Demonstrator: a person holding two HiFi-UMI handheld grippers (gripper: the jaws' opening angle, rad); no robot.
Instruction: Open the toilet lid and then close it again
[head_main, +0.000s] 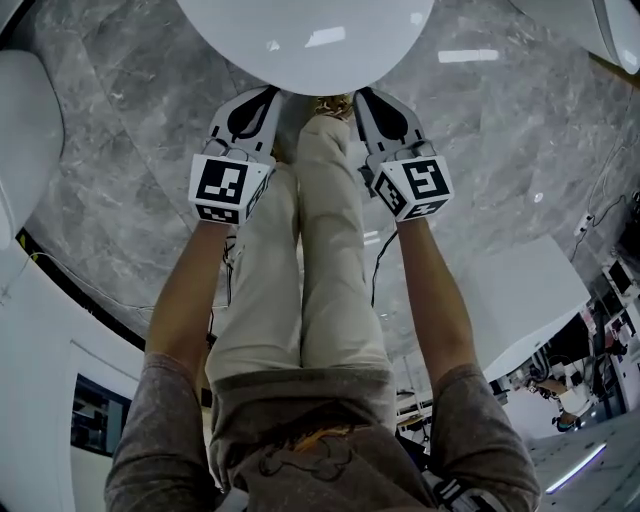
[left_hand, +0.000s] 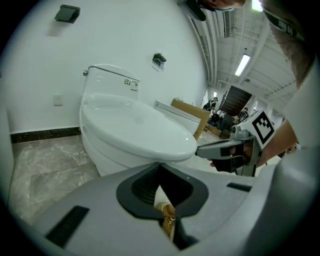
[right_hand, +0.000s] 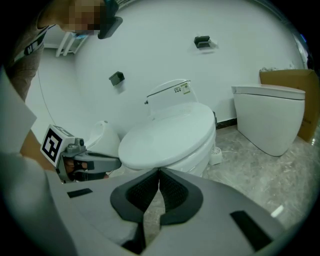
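**Both grippers low at the front of a closed toilet**

The toilet lid (head_main: 305, 40) lay down flat on the bowl, white and glossy, straight ahead of the person, whose trousered legs (head_main: 320, 250) stood between the two grippers. The left gripper (head_main: 266, 97) and the right gripper (head_main: 364, 96) pointed forward and somewhat down, side by side, their tips just beside the lid's front edge. Whether either touched it could not be told. Each gripper's jaws were together at the tips with nothing clamped between them. Grey marbled floor (head_main: 520, 150) spread around the bowl, and a second toilet (right_hand: 270, 120) stood well apart to the right.
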